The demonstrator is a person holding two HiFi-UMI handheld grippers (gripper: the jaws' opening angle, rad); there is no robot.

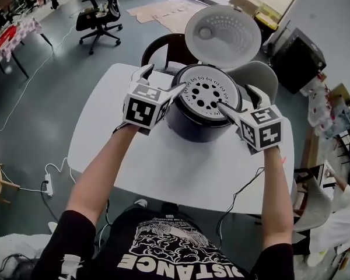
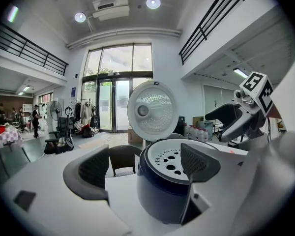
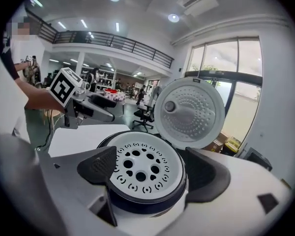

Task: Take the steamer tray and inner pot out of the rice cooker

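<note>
Standing by the white table [image 1: 105, 139], I see a person with a gripper in each hand. On the left, the left gripper [image 1: 163, 79] is held up at the left edge of the cooker [image 1: 186, 124]. Its fingers [image 2: 93, 168] are wide open and hold nothing. One finger hangs out past the cooker's left side. The other reaches in over the edge of the tray [image 1: 209, 92]. I cannot tell if it touches. A dark chair [image 1: 166, 48] is tucked in just behind the table.

The cooker is dark and round, and it sits on the far side of the table. The tray sits in the top of the cooker. It is white, with lots of round holes. The pot is hidden under it. The white lid [image 1: 223, 35] stands open at the back.

On the right, the right gripper [image 1: 236, 98] is at the cooker's right edge. Its fingers [image 3: 101, 163] are wide open too, and they hold nothing. One finger lies over the tray, and the other is out past the cooker's right side.
</note>
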